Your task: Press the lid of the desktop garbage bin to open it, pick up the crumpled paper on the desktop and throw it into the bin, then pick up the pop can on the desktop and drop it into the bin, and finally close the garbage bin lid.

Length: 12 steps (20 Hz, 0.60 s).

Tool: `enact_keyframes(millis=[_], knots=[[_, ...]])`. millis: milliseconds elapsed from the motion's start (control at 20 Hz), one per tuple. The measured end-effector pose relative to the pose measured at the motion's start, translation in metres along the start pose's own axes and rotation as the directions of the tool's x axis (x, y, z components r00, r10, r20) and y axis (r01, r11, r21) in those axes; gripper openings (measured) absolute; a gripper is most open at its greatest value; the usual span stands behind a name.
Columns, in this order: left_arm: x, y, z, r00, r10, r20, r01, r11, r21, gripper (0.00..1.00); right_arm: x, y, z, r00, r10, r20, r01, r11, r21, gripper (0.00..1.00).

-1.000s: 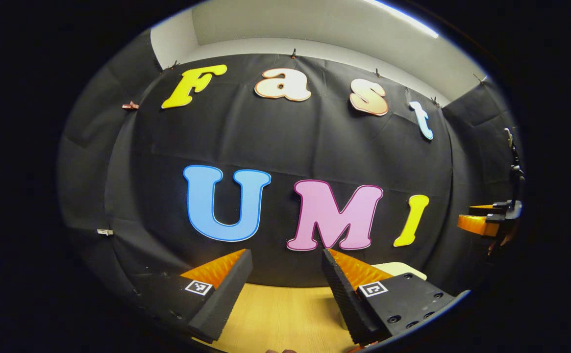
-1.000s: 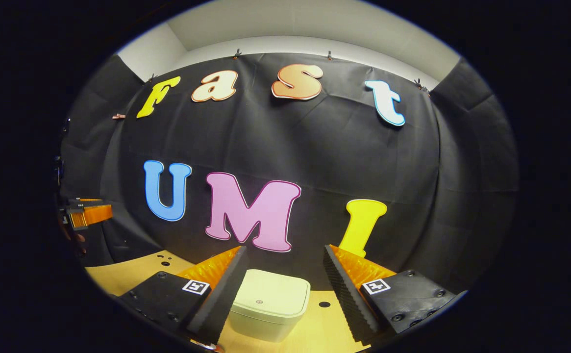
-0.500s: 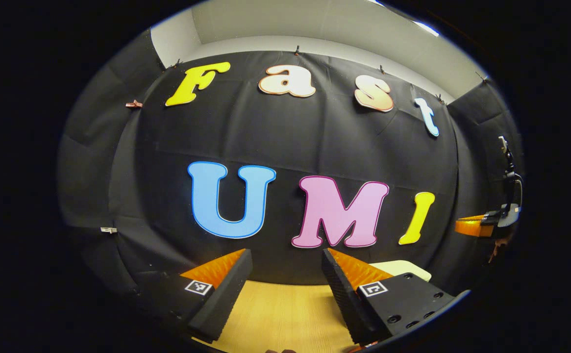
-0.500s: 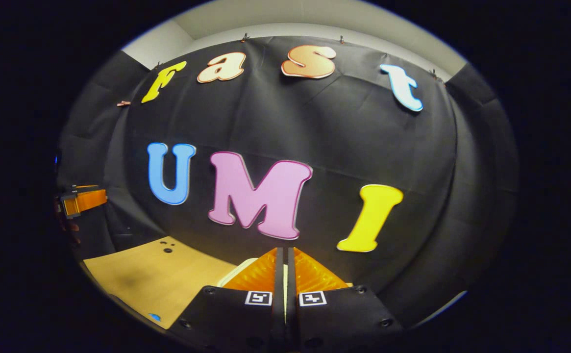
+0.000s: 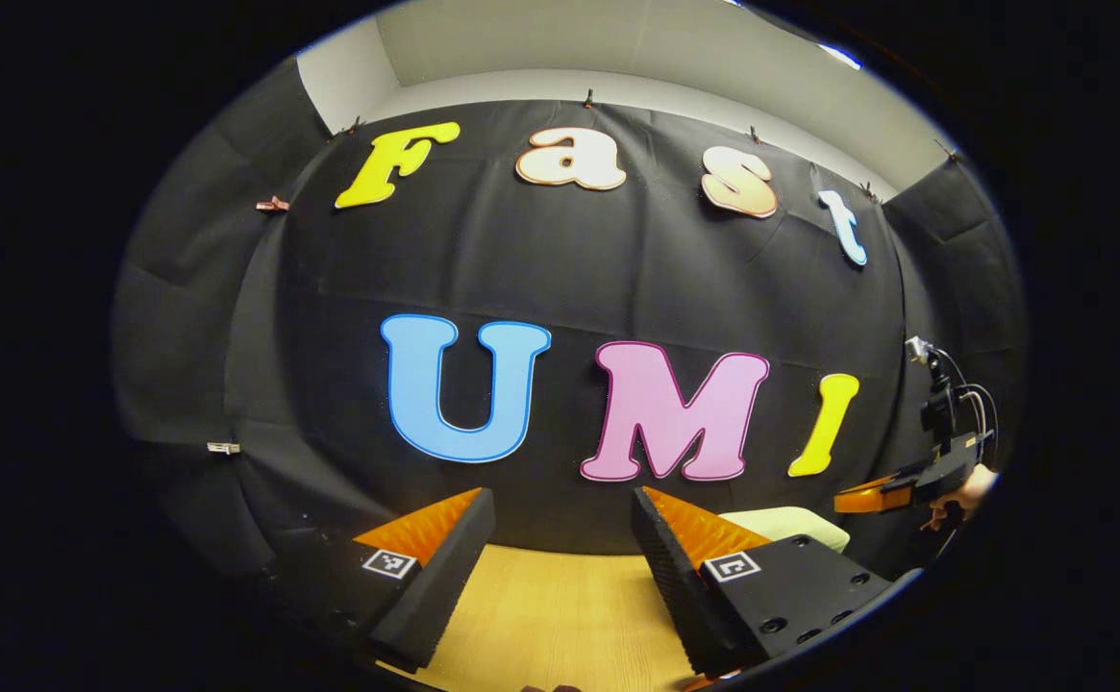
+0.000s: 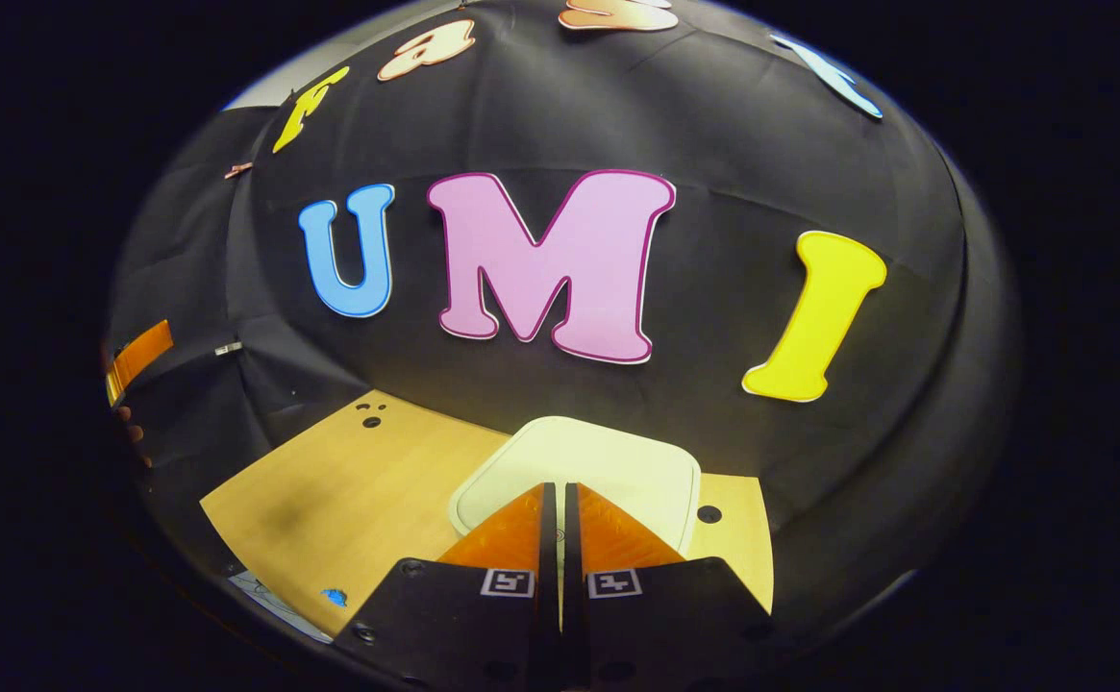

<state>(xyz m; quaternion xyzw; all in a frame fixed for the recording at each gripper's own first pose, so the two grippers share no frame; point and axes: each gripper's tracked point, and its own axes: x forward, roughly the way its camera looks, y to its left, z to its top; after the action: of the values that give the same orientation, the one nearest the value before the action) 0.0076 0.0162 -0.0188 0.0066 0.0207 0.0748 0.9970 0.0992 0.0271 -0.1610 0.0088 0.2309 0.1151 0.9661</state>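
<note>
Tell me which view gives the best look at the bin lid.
The right gripper view: the pale, rounded-square plastic bin lid lies shut, nearly whole, just beyond the shut right gripper. The left gripper view catches just a pale sliver of it behind the open left gripper.

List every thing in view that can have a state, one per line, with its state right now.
Bin lid: down, closed, not yet popped open.
Right gripper: fingers shut together, nothing between them, tips over the lid.
Left gripper: fingers apart, nothing between them, above the table.
</note>
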Motion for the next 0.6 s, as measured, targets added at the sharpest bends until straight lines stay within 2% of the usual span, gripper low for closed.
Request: enact_keyframes(millis=[250, 600], knots=[[-0.004, 0.003, -0.002, 1.000, 0.006, -0.008, -0.006, 1.000, 0.001, 0.93, 0.024, 0.000, -0.024, 0.997, -0.009, -0.070, 0.010, 1.000, 0.008, 0.06], [-0.005, 0.006, -0.009, 0.999, 0.021, -0.027, -0.021, 1.000, 0.007, 0.93, 0.033, 0.007, -0.049, 0.990, 0.011, -0.140, -0.006, 0.999, 0.039, 0.06]])
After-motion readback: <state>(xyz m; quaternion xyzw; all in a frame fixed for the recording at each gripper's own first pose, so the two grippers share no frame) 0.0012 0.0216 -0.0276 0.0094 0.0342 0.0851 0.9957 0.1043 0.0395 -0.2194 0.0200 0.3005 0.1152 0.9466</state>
